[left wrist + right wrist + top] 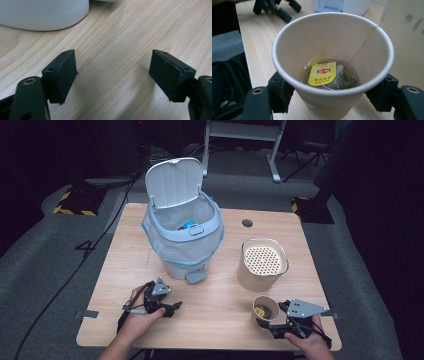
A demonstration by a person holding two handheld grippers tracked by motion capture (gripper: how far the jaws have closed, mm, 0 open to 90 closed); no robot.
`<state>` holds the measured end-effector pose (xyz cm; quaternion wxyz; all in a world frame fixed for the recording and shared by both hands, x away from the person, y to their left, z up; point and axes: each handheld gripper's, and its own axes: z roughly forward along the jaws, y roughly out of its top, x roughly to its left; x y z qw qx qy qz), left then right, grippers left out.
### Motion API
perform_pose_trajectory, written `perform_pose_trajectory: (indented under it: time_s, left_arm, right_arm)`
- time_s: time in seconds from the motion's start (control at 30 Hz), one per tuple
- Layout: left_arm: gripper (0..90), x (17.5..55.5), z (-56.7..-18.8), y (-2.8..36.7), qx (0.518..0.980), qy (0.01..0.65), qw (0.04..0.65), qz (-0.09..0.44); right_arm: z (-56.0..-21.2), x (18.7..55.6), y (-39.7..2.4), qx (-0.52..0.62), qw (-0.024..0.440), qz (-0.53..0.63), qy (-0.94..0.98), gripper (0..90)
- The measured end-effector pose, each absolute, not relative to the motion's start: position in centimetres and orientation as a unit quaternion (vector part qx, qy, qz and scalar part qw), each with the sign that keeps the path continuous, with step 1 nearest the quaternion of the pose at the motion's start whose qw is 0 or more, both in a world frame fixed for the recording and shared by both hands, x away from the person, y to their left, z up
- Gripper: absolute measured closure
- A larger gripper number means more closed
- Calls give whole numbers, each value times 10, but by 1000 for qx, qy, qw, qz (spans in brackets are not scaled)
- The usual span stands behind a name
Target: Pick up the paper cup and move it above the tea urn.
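Bare table (215, 315) lies between my left gripper (170, 309) and my right gripper (267, 326), so a hand could cross there. Ahead of my left stands the bin (187, 237), its lid (173, 182) up. Ahead of my right, the strainer pot (262, 265) crowds just behind the paper cup (265, 310).

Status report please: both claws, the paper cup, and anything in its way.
Right claw shut on paper cup, used tea bag inside. Left claw open, empty, over table. Strainer tub stands just beyond the cup.
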<state>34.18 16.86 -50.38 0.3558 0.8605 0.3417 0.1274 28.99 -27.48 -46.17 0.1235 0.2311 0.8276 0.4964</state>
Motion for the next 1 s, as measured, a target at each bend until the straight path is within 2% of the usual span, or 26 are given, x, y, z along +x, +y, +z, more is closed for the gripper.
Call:
perform_pose_trajectory:
  time_s: [0.6, 1.0]
  left_arm:
    - [187, 344, -504, 167, 859, 348, 351, 130]
    - [177, 345, -504, 167, 857, 355, 349, 133]
  right_arm:
    - [-396, 307, -291, 242, 127, 499, 822, 318]
    - [-348, 332, -301, 250, 157, 495, 817, 318]
